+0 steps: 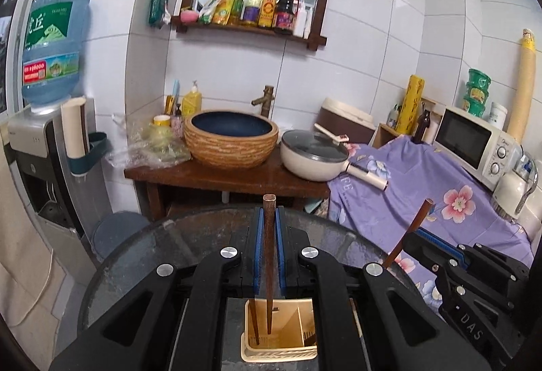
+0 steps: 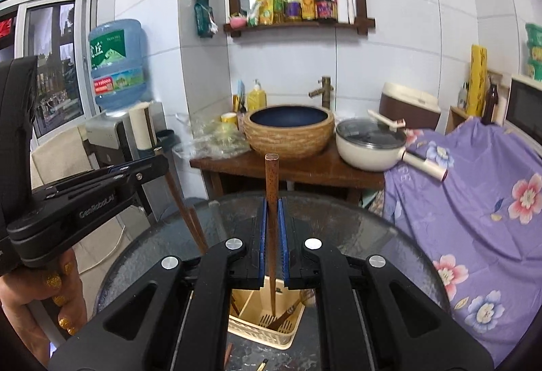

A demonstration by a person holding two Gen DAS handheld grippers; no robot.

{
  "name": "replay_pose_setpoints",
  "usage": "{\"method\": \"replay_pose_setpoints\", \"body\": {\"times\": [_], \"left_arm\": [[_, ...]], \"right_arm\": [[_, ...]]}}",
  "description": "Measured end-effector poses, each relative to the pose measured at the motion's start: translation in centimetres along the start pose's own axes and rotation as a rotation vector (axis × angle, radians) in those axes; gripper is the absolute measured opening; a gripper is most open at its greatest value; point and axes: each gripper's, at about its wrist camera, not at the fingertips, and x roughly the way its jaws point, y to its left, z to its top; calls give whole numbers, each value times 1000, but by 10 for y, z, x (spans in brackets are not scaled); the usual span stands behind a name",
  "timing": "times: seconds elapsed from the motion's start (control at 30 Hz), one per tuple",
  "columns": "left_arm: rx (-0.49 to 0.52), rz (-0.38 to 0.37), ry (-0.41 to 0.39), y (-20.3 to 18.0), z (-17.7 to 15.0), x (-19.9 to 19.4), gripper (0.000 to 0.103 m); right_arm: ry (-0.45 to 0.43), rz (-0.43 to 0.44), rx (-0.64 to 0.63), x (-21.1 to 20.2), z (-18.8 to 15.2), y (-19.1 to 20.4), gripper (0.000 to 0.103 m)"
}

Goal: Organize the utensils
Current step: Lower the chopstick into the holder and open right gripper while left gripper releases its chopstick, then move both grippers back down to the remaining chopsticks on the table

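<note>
I have a dark wooden chopstick (image 1: 269, 255) pinched in my left gripper (image 1: 269, 249) and another chopstick (image 2: 272, 235) pinched in my right gripper (image 2: 272, 242). Both stand near upright, tips down, directly above the beige utensil caddy (image 1: 306, 352) on the glass table (image 1: 162, 252). The left tip is already inside a compartment (one stick rests there), so lowering straight down looks right.

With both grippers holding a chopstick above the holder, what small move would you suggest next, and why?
Probably open the left gripper: its jaws clamp a brown wooden chopstick upright, tip already inside the beige plastic utensil holder. The right gripper could follow with its own.
</note>
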Motion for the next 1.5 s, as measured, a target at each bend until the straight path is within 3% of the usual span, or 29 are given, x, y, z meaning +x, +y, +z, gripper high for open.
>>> {"method": "replay_pose_setpoints", "body": {"times": [0.47,0.87,0.97,1.03,1.1,1.13,1.27,1.4,1.5], "left_arm": [[31,-13,98,1,-47,27,7],[31,-27,122,10,-56,35,7],[31,-19,109,12,-56,32,19],[33,-19,100,13,-57,27,26],[33,-23,82,14,-59,20,37],[33,-25,72,14,-59,16,40],[31,-36,20,16,-65,-6,56],[40,-41,-18,17,-83,-29,81],[50,-16,-17,21,-103,-39,85]], "right_arm": [[96,-9,-4,33,-41,-7,7],[73,-19,-10,33,-44,-5,8],[64,-22,-6,33,-45,-7,8],[59,-21,-5,31,-46,-9,16],[51,-12,3,29,-46,-10,45],[32,-9,16,25,-47,-13,48],[1,-21,17,12,-52,-17,48],[-1,-37,22,0,-66,-19,55],[9,-37,14,-10,-85,-17,55]]}}
